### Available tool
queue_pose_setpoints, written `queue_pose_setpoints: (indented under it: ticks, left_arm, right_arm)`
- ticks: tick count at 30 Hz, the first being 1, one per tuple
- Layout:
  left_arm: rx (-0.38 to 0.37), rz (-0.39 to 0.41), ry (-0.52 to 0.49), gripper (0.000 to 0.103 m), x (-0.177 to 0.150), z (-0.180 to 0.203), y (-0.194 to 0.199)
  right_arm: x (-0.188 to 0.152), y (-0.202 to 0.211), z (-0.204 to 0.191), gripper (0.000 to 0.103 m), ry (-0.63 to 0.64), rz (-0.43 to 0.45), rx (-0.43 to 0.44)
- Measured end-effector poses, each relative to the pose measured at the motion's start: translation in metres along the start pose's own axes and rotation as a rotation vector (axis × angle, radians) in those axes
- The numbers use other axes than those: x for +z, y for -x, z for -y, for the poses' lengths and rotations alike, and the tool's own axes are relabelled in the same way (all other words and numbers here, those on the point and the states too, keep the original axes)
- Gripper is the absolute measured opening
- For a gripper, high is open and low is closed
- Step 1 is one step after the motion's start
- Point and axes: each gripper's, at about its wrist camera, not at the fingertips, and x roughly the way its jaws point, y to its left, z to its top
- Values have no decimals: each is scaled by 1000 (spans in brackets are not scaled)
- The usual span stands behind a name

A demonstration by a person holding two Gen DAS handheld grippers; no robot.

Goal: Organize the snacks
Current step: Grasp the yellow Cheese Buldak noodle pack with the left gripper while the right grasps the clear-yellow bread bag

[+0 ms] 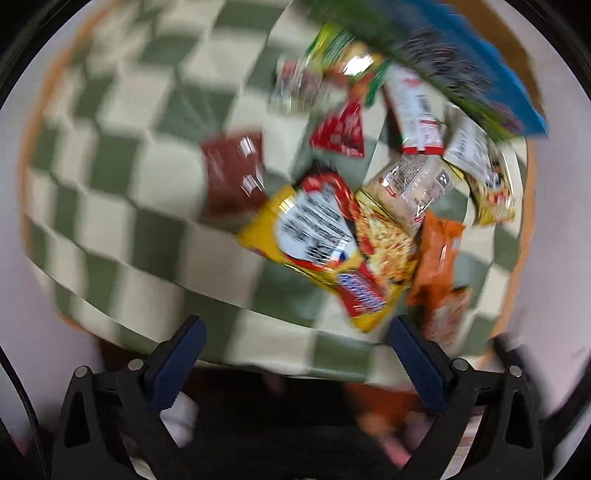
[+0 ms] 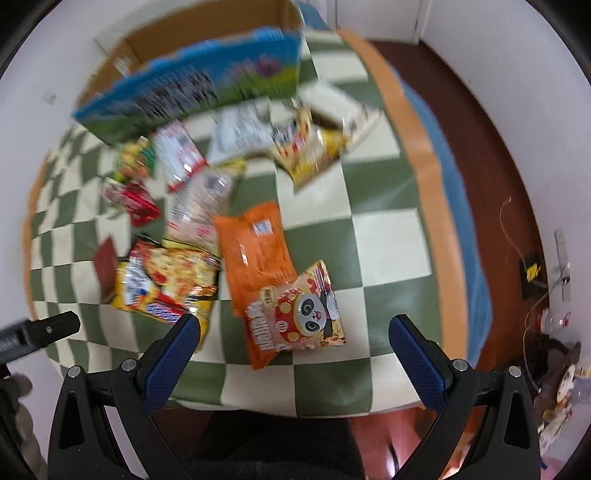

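Surface: desk under a green-and-cream checked cloth (image 2: 388, 229), orange edging along its right side; both views are motion-blurred.

Left gripper (image 1: 297, 325): blue-padded fingers spread wide, nothing between them, hovering over the near edge of the desk.

Right gripper (image 2: 293, 325): fingers likewise spread apart and empty, above the near edge of the desk.

Snacks, left to right in the right wrist view:
- Dark red flat packet (image 2: 106, 264), far left of the heap, lying on the cloth.
- Yellow-and-red bag (image 2: 147, 291), just beside the dark red packet, near the left finger of the right gripper.
- Small red packet (image 2: 138, 203), farther back.
- Clear wrapper (image 2: 199, 203), mid-heap, partly overlapping neighbours.
- Red-and-white packet (image 2: 181, 155), behind the clear wrapper.
- Blue-and-green box (image 2: 192, 88), tilted, at the far side, in front of a cardboard box (image 2: 207, 33).
- Orange bag (image 2: 251, 254), centre, lying flat.
- Panda packet (image 2: 306, 310), resting on the near end of the orange bag, between the right gripper's fingers in view.
- Yellow noodle packet (image 2: 306, 155), far right of the heap, print too blurred to read.

Right of the desk: red-brown floor (image 2: 491, 155).
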Motion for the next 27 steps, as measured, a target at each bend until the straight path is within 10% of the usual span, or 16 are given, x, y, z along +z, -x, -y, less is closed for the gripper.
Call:
queue_pose_setpoints:
  ticks: [6, 17, 21, 27]
  left_arm:
    - [-129, -163, 247, 101, 27, 7, -58]
    - [-37, -177, 402, 100, 40, 27, -108]
    - [41, -90, 197, 95, 36, 48, -87]
    - [314, 48, -390, 94, 15, 88, -58]
  right_arm:
    - [10, -42, 14, 103, -69, -59, -8]
    - [16, -58, 16, 103, -91, -61, -2]
    - [17, -52, 27, 103, -96, -72, 18]
    - [35, -44, 16, 103, -48, -64, 82]
